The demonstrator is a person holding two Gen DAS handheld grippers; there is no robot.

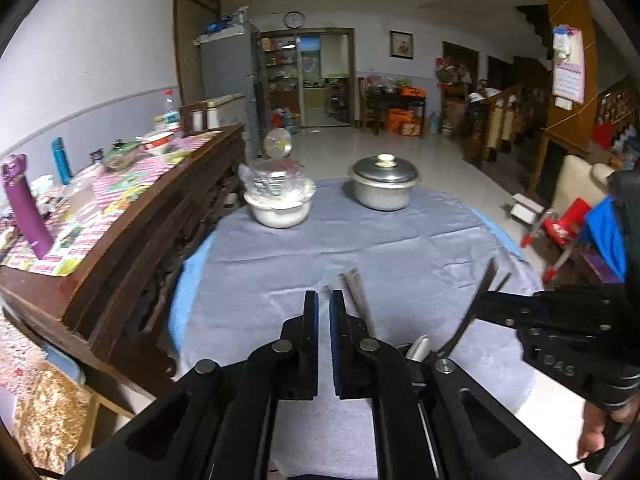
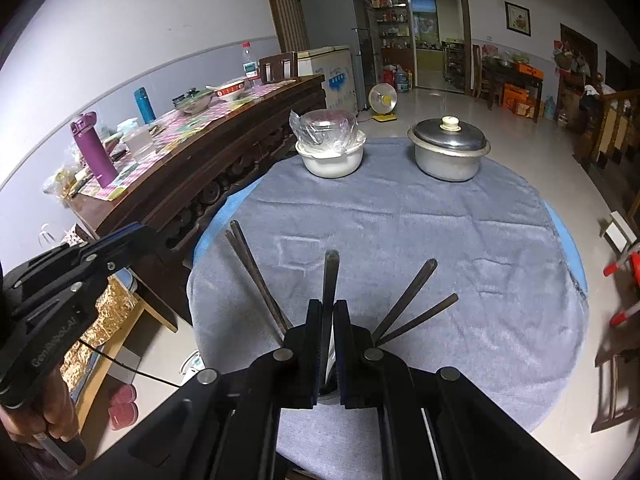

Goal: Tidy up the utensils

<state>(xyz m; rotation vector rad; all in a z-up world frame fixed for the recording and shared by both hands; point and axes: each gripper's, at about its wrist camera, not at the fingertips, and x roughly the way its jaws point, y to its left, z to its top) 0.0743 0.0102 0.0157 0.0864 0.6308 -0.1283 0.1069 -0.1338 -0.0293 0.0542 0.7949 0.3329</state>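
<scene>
Clamping one dark chopstick [image 2: 330, 280] upright, right gripper [image 2: 329, 312]; left gripper [image 1: 324, 304] nearly closed, empty.

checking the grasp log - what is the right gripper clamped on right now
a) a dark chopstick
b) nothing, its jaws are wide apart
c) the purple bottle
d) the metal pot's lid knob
a: in the right wrist view the right gripper has its fingers closed on a dark chopstick that sticks up between them, while the metal pot stands untouched at the far side of the table.
</scene>
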